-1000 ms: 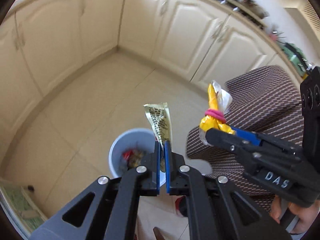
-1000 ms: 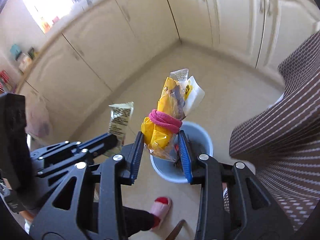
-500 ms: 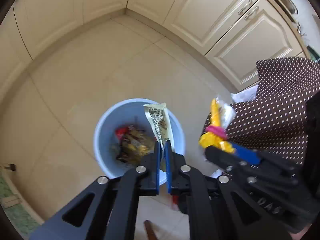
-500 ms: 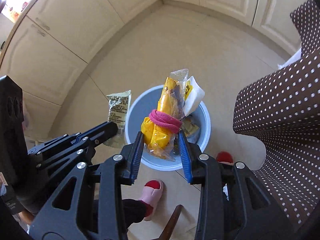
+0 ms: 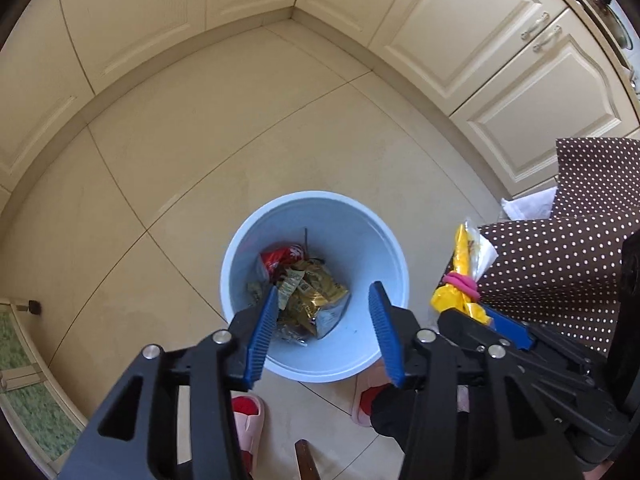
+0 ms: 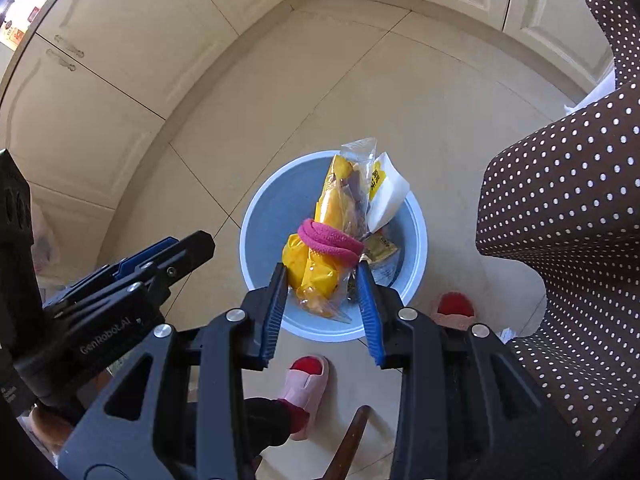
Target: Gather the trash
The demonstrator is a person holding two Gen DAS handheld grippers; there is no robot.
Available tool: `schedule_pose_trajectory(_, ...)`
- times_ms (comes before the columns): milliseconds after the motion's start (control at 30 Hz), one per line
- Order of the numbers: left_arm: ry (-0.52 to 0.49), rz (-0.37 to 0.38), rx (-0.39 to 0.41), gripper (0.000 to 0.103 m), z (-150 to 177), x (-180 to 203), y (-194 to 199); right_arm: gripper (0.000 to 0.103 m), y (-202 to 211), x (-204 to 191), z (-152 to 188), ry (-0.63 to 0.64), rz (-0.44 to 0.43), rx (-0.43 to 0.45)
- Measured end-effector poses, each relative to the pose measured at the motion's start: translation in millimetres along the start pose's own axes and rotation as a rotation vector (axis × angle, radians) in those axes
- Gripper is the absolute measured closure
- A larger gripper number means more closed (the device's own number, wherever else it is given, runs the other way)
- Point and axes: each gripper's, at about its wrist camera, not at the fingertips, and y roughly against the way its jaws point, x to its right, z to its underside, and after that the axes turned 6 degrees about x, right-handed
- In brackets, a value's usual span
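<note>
Currently listed, item one: a yellow snack bag (image 6: 320, 256), cinched about its middle by a pink band (image 6: 330, 239), with a clear wrapper and a white packet bunched in alongside it; the right gripper (image 6: 322, 300) is holding this bundle by its lower end, jaws clamped on the crinkled film, directly above the pale blue bin (image 6: 256, 216) standing on the tiled floor. Handling, as judged: it is looking very light, soft and crushable, the film slick, so the puffed base below the band is serving as the sensible place to pinch (the loose top flaps would probably slide out). Item two: the left gripper (image 5: 324, 320) is hanging over the same bin, its jaws opening with nothing between them. Item three: bin contents, a gold wrapper (image 5: 320, 292) and a red wrapper (image 5: 280, 258), lying crumpled at the bottom. Nearby, a brown dotted cloth (image 6: 568, 208) is draping at the right, and pink slippers (image 6: 304, 376) are showing below.
</note>
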Motion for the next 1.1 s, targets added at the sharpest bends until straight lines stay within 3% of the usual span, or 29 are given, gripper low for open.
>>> schedule_pose_trajectory(433,0.037,-0.014,0.008,0.053,-4.6,-14.7,6.4,0.066,-10.4,-10.2,-7.8,0.003,-0.007,0.000)
schedule_pose_trajectory(767,0.044,-0.033,0.031,0.041,-3.2,-14.3,14.1,0.058,-2.6,-13.0,-9.1,0.005,0.015,0.018)
schedule_pose_trajectory(967,-0.015,-0.053,0.112,0.039,6.1,-2.1,57.7,0.057,50.3,-20.3,0.5,0.071,0.056,0.114)
schedule_pose_trajectory(1100,-0.070,-0.057,0.221,0.033,12.9,21.2,113.8,0.054,119.2,-30.5,16.3,0.134,0.097,0.254)
